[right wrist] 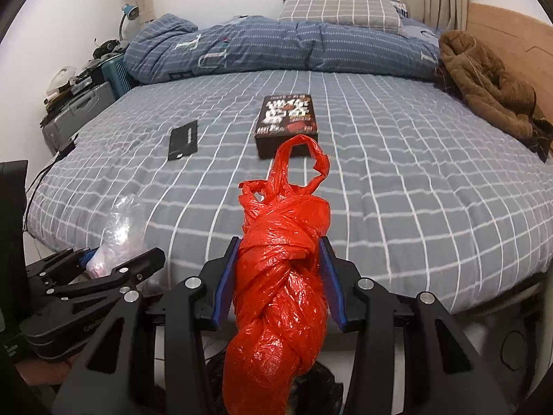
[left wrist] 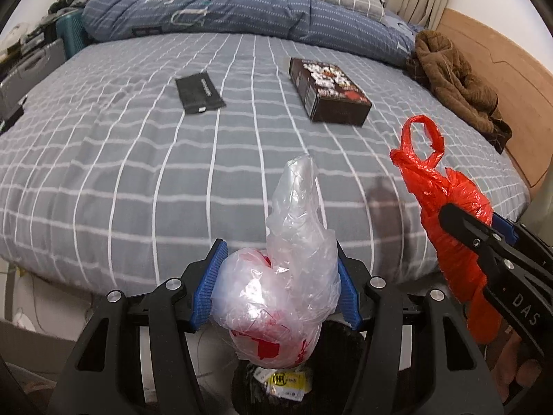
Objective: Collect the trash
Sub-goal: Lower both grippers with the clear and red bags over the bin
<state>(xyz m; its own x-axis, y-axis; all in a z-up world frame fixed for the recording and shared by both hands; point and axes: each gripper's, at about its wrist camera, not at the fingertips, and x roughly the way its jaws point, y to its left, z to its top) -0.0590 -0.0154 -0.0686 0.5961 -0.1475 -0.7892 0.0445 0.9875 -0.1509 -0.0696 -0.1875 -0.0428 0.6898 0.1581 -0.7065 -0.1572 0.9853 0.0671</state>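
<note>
The left tool [left wrist: 280,283] is closed partway on a crumpled clear plastic bag [left wrist: 287,287], its blue pads pressed against the bag's sides so that the light bundle is pinched instead of draped. The right tool [right wrist: 280,283] is likewise clamped on a twisted red plastic bag [right wrist: 280,294], gripped around its knotted middle, with the handles left sticking up free. Both bags are held off the bed [left wrist: 121,180], past its near edge, above a dark bin [right wrist: 321,384] seen only in part below the tools; this is judged to be where the trash is meant to be dropped. Farther out, a dark box [right wrist: 287,124] and a flat black packet [right wrist: 184,140] are left lying on the checked sheet, well apart, probably for later collection.
</note>
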